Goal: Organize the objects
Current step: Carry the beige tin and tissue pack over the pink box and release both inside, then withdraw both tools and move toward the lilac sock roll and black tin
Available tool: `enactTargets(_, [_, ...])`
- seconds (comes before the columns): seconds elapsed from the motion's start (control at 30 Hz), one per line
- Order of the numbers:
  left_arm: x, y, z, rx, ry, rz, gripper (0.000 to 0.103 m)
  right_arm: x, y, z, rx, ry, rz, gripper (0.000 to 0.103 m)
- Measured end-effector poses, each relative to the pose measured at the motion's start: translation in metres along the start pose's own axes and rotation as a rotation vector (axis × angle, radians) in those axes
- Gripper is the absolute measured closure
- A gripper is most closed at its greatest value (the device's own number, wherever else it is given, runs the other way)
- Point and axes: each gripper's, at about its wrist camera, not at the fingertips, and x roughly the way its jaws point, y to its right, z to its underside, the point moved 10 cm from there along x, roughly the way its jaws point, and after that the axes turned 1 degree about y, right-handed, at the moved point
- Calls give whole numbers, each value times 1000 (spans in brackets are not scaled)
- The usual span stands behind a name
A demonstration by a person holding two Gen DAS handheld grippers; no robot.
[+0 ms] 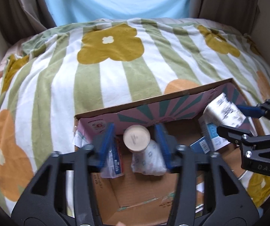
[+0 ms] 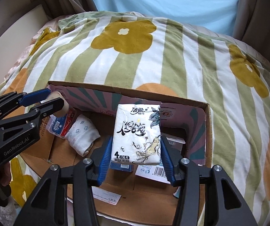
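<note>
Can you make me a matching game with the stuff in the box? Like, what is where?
Things:
1. tissue pack
2. beige cup
3. rolled white cloth
4. box wall

Places or looks:
a. lying on the box floor
b. pink with teal rays
c. between the left tool's fingers
d. between the right tool's fingers

Pairs: 1-d, 2-c, 3-a, 4-b

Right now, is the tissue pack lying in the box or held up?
Held up: the right gripper jaws clamp the tissue pack above the cardboard box.
</note>
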Motion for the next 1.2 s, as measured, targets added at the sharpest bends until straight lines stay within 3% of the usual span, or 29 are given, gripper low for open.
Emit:
enactTargets(0.03, [1,-2,1,-1,1,-4,2,0,1,0,2,7,10,29])
enactTargets(0.07, [1,-3,2,-4,11,3,0,0,2,0,0,16,17,26])
enactTargets(0.4, [-3,-12,10,-70,16,67,0,-2,5,3,15,29,20,26])
enactTargets(0.77, [-35,-9,5,-55,58,47,0,-20,3,4,31,61,19,26])
enactTargets(1.2, [-126,4,0,-7,160,16,0,-100,0,7,35,169,32,26])
